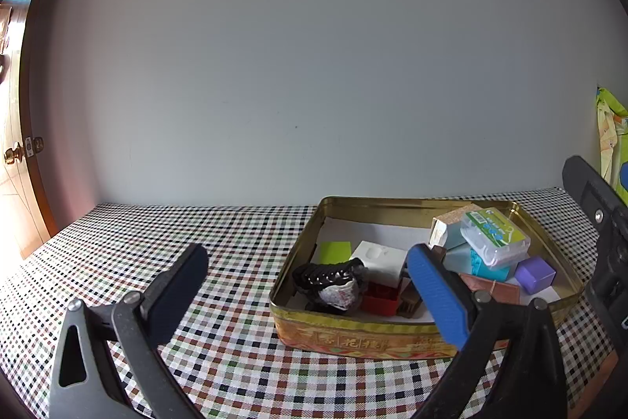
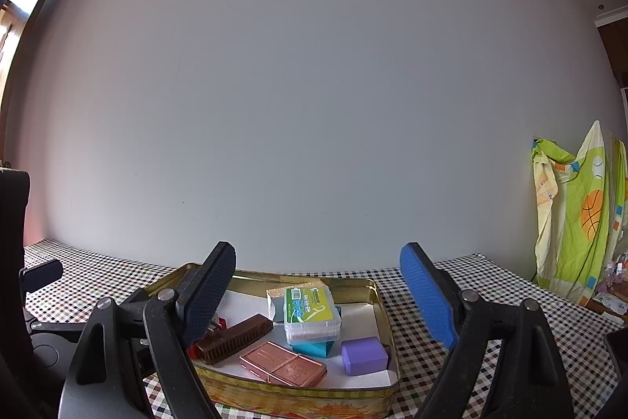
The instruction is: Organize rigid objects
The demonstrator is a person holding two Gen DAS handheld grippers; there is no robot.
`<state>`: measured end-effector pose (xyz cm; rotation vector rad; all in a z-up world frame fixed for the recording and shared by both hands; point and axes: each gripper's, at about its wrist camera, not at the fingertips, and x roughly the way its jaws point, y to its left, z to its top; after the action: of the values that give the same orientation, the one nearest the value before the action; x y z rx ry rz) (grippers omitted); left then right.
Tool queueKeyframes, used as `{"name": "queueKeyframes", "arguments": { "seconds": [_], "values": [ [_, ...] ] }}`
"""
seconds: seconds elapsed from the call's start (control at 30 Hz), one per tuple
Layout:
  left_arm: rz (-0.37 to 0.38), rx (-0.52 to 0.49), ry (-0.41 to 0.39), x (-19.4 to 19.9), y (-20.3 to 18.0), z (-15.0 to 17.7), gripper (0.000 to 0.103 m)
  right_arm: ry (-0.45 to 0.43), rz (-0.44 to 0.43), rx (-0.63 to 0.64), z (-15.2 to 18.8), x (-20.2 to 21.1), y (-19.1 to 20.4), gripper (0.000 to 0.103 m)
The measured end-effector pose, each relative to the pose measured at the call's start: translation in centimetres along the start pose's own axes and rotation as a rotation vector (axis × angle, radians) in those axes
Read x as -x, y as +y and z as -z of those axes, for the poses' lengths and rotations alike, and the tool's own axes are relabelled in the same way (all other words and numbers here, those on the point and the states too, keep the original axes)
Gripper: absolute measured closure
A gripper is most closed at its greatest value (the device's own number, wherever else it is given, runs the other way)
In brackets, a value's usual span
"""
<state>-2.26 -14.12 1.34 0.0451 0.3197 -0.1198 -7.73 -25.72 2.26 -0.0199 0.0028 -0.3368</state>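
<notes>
Left wrist view: gold tin (image 1: 302, 254) sits on checked tablecloth (image 1: 157, 238), lid off, white paper lining the bottom. Contents seen from here: lime-green card (image 1: 334, 252) flat near far-left corner; white block (image 1: 382, 260) beside it; dark scaly bundle (image 1: 331, 281) with a whitish wrapped end at near-left; red box (image 1: 380, 297) just right of the bundle. Right half: clear floss-pick box (image 1: 495, 236) with green label lying on top of teal boxes (image 1: 477, 262); cork-topped carton (image 1: 451, 228) leaning behind; purple cube (image 1: 534, 274) at right; copper-coloured flat case (image 1: 492, 290) near front wall. Left gripper (image 1: 310, 295) hangs before the tin's near-left corner, jaws wide apart, nothing between the pads.

Right wrist view: same tin, seen from the other end. Brown ridged bar (image 2: 235, 338) lies diagonally, touching the copper case. Purple cube stands alone near the right wall. Right gripper (image 2: 322, 297) level over the tin's near edge, jaws spread wide, holding nothing. Patterned cloth (image 2: 577, 214) hangs at far right.
</notes>
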Motion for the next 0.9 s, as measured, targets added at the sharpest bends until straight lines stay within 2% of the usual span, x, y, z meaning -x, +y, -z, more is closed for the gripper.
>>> {"name": "queueKeyframes", "arguments": {
  "seconds": [0.9],
  "values": [
    [0.008,-0.005,0.005,0.03,0.11,0.06,0.0,0.008,0.013,-0.005,-0.01,-0.02,0.25,0.015]
  ]
}}
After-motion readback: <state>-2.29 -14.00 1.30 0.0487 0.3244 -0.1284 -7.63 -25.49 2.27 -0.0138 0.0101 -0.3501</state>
